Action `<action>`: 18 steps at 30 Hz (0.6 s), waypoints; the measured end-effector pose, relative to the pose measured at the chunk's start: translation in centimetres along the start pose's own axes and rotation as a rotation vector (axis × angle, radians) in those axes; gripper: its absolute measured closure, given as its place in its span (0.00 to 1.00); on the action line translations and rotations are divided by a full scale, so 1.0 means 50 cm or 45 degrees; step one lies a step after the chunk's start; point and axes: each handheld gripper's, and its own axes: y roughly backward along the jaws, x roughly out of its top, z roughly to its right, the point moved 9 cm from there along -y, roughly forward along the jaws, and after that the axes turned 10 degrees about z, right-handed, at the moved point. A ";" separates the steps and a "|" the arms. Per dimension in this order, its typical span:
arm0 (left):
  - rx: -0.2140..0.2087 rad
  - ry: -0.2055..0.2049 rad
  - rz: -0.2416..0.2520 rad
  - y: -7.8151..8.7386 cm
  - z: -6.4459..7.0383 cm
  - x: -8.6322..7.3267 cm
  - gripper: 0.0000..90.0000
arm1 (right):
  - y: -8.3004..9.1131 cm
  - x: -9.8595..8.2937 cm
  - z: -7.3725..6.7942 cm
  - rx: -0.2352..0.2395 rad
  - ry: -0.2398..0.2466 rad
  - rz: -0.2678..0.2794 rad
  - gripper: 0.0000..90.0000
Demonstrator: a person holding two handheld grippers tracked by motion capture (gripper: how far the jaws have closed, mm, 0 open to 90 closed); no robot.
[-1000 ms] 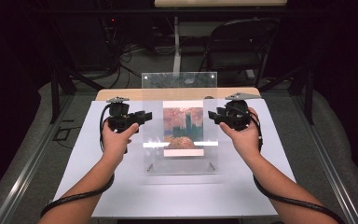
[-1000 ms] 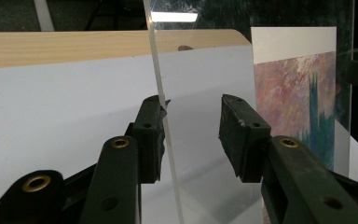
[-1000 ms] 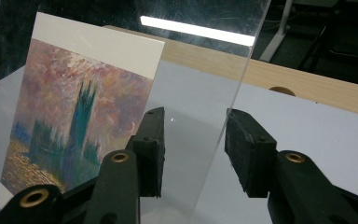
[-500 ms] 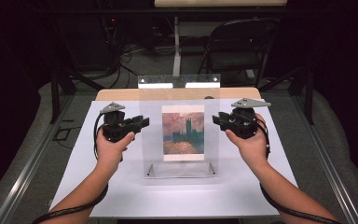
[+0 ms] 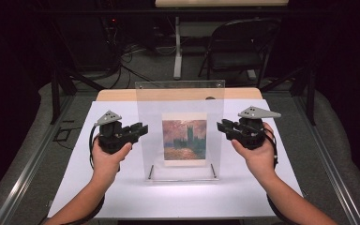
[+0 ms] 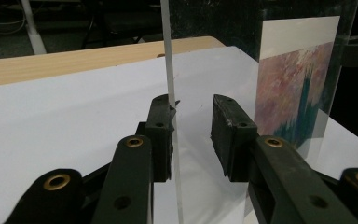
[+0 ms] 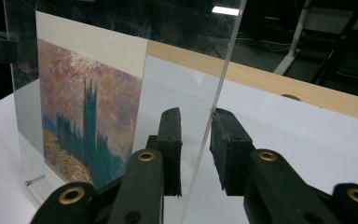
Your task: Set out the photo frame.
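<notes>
My left claw [image 6: 192,135] and right claw [image 7: 195,149] straddle the acrylic frame's [image 5: 180,93] side edges, jaws apart, not clamped yet. Uneven squeeze could tip the frame w/ its painting print [image 5: 184,139], or it slips.

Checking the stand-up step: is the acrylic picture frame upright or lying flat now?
Upright. The acrylic picture frame stands on its lower edge on the white table, each side edge between open tongs, left and right.

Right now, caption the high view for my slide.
Two hand-held grippers, left gripper and right gripper, flank an upright clear acrylic frame displaying a painting print.
</notes>
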 end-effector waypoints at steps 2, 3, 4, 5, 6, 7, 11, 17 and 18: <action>-0.001 -0.013 0.011 0.007 0.005 -0.003 0.77 | 0.006 -0.001 -0.004 0.001 0.000 0.009 0.82; 0.005 -0.029 0.013 0.010 0.007 -0.004 0.77 | 0.009 -0.002 -0.007 0.004 -0.002 0.016 0.83; 0.003 -0.032 0.017 0.012 0.010 -0.005 0.77 | 0.012 -0.003 -0.009 0.007 -0.002 0.017 0.83; 0.004 -0.040 0.022 0.016 0.013 -0.007 0.77 | 0.015 -0.004 -0.011 0.010 -0.004 0.019 0.83; -0.002 -0.048 0.024 0.020 0.015 -0.009 0.77 | 0.020 -0.005 -0.013 0.013 -0.002 0.021 0.84; -0.001 -0.050 0.026 0.023 0.018 -0.011 0.77 | 0.023 -0.006 -0.015 0.020 -0.002 0.027 0.84; -0.009 -0.062 0.038 0.035 0.026 -0.017 0.77 | 0.037 -0.010 -0.024 0.027 0.014 0.038 0.84; -0.017 -0.076 0.057 0.049 0.038 -0.026 0.77 | 0.054 -0.016 -0.036 0.041 0.015 0.060 0.84; -0.016 -0.079 0.058 0.052 0.040 -0.028 0.77 | 0.056 -0.017 -0.036 0.043 0.016 0.058 0.84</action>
